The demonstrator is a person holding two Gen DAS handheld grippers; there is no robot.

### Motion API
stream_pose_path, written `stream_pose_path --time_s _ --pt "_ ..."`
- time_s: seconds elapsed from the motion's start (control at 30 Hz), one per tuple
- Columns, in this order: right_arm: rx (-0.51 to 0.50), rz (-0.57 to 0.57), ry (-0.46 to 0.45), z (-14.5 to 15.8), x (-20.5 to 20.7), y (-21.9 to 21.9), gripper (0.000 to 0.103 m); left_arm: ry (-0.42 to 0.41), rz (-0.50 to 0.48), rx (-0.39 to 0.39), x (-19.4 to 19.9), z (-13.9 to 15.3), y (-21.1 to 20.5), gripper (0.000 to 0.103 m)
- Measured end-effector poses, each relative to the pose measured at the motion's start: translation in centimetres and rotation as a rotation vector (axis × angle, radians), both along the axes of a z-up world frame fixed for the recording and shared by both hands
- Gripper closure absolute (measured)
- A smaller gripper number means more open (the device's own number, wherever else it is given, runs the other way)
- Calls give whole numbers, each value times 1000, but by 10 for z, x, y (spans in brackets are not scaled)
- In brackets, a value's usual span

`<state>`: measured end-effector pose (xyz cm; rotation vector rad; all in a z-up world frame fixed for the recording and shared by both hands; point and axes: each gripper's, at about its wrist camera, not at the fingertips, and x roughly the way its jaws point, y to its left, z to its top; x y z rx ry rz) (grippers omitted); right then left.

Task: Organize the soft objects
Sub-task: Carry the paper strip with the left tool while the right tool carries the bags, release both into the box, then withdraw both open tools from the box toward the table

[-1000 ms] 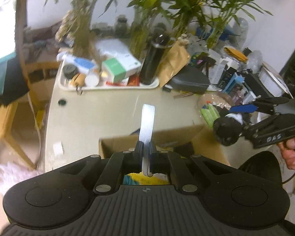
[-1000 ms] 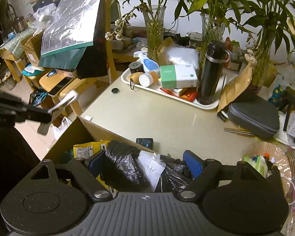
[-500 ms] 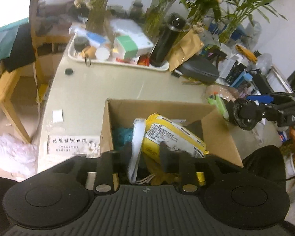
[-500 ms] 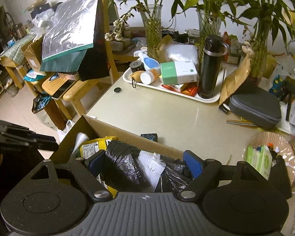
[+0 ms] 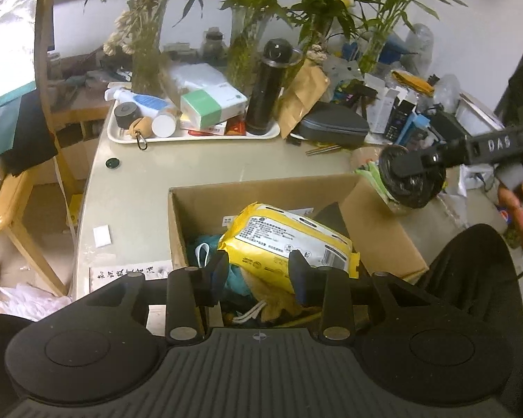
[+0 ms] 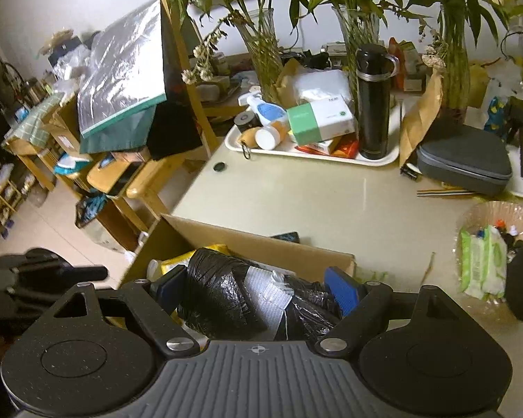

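Note:
An open cardboard box (image 5: 261, 195) stands on the beige table. It holds a yellow wipes pack (image 5: 282, 233), a teal cloth with a white strap (image 5: 205, 254) and a drawstring pouch. My left gripper (image 5: 258, 271) is open and empty just above the box's near side. My right gripper (image 6: 254, 289) is shut on a roll of black plastic bags (image 6: 223, 292) and holds it above the box's right side; the roll also shows in the left wrist view (image 5: 411, 184).
A white tray (image 5: 191, 136) with a black flask (image 5: 268, 87), a box and bottles stands at the back. A grey case (image 5: 334, 125), plant vases and clutter lie behind. A clear bag of green wipes (image 6: 484, 261) lies right. A wooden chair (image 5: 24, 174) stands left.
My left gripper held a white strap above the table, came down over the box, opened and let the strap go into it. My right gripper moved slightly over the box with the black roll.

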<state>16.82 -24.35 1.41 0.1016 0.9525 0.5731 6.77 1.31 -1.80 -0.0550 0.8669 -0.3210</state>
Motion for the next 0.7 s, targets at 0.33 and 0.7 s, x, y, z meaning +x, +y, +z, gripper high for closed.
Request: stream_pose_path --time_s 0.33,0.7 --pt "159 -72 176 -21 13 -4 4 -6 22 34 -1 -1 -1 64" --pt "114 -165 97 -29 9 -25 0 -42 38 13 1 3 6 64"
